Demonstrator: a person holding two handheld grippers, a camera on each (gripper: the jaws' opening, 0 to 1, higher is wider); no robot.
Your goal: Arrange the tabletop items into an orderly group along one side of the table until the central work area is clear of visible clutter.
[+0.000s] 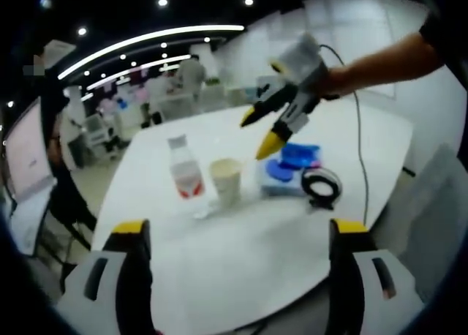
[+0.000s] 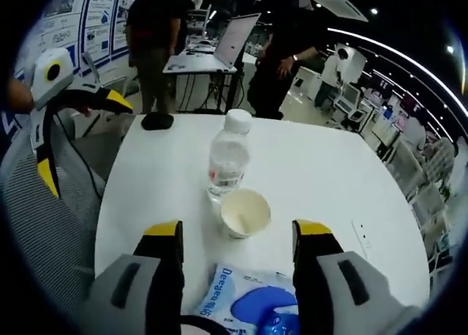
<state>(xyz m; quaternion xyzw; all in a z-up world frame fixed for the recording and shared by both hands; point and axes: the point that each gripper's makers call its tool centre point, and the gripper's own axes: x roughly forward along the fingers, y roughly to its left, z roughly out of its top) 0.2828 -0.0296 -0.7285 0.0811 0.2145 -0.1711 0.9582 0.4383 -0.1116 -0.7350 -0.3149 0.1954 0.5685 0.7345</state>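
White paper cup (image 2: 245, 213) dead ahead of right gripper (image 2: 238, 240), nearer than left.
Jaws wide, empty; bottle (image 2: 228, 159) just beyond cup.

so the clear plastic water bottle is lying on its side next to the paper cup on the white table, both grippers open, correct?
Not quite. The clear plastic water bottle with a white cap stands upright beside the cream paper cup on the round white table, as the right gripper view shows. The rest holds: the left gripper and the right gripper are open.
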